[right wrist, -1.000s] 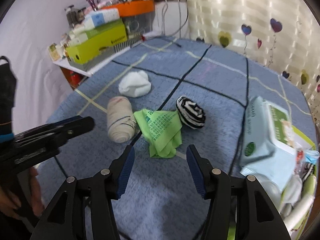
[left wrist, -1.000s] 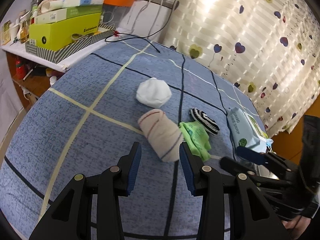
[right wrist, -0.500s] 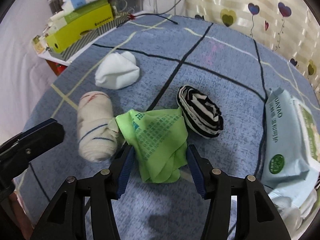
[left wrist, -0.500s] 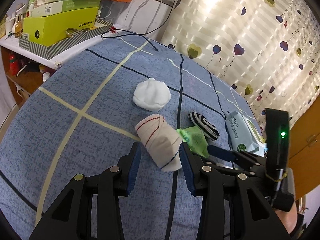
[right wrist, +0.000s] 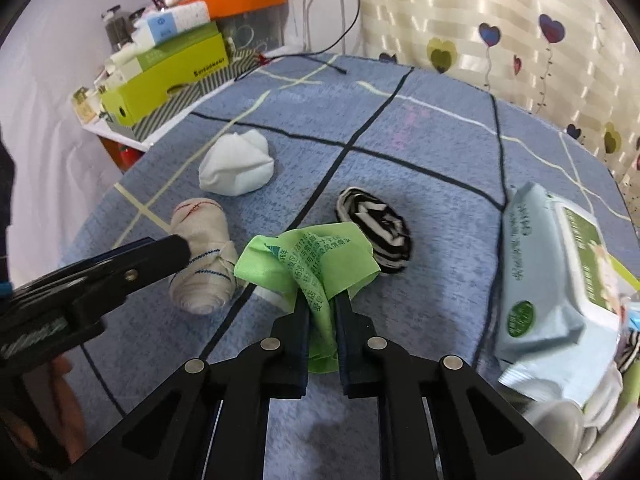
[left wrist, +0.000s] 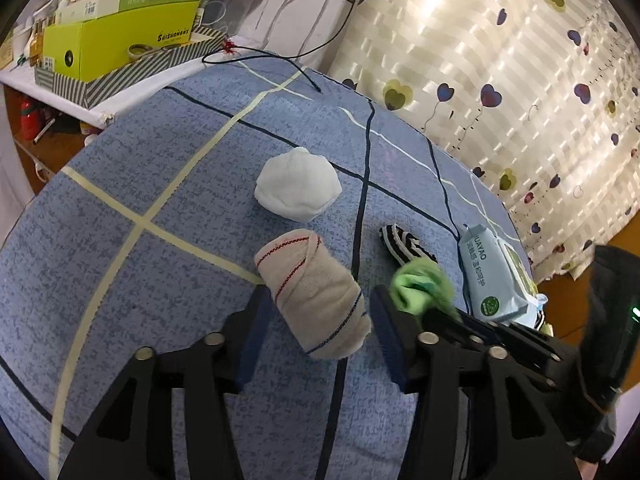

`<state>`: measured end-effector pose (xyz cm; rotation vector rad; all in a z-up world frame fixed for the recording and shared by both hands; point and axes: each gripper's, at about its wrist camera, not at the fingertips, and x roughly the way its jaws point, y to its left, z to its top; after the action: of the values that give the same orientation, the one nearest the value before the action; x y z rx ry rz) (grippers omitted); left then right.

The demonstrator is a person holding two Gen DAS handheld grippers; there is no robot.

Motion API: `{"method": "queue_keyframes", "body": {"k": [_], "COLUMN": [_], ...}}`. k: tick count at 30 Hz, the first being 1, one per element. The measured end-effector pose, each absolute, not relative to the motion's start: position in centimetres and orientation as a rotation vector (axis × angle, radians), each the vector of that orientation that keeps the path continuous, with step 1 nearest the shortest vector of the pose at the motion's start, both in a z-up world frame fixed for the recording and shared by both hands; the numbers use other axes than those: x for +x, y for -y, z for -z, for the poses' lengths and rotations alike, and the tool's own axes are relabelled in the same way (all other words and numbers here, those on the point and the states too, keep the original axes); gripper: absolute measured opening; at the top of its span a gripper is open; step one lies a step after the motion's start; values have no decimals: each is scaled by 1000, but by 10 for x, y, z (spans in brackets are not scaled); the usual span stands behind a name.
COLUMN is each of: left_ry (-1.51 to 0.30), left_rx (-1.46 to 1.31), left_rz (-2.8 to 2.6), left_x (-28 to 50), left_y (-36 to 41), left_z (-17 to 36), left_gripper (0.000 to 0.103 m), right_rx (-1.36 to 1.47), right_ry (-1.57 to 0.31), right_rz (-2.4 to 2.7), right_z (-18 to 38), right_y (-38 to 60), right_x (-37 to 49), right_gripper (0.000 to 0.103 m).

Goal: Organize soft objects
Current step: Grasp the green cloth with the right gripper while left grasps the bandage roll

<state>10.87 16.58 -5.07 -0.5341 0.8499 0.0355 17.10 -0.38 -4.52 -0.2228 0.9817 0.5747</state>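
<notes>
My right gripper (right wrist: pixel 320 304) is shut on a green cloth (right wrist: pixel 308 264), bunched between the fingers; it also shows in the left wrist view (left wrist: pixel 420 284). My left gripper (left wrist: pixel 316 320) is open, its fingers either side of a beige rolled sock with red and blue stripes (left wrist: pixel 312 292), also seen in the right wrist view (right wrist: pixel 204 256). A white balled sock (left wrist: pixel 298 186) (right wrist: pixel 236 168) lies farther back. A black-and-white striped rolled sock (right wrist: pixel 374 234) (left wrist: pixel 404 242) lies just beyond the green cloth.
All lie on a blue checked bedspread (left wrist: pixel 160 184). A pale blue wet-wipes pack (right wrist: pixel 548 280) (left wrist: pixel 492 272) lies at the right edge. A shelf with a lime-green box (left wrist: pixel 120 40) and an orange tub stands at the back left. A heart-print curtain (left wrist: pixel 500 60) hangs behind.
My right gripper has closed on the green cloth and bunched it up. My left gripper has moved forward around the beige sock.
</notes>
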Motion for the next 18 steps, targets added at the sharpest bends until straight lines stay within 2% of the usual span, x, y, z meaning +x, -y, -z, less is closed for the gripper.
{"method": "queue_keyframes", "body": {"k": [18], "left_ry": [-897], "left_rx": [-475], "left_rz": [-120], "left_x": [139], "left_y": [-145], "left_z": [69], "left_gripper": [51], "right_rx": [-178], "right_ry": [-889], "right_rz": [-583], "right_z": [12], "right_y": [33], "right_x": [152], "right_gripper": [11]}}
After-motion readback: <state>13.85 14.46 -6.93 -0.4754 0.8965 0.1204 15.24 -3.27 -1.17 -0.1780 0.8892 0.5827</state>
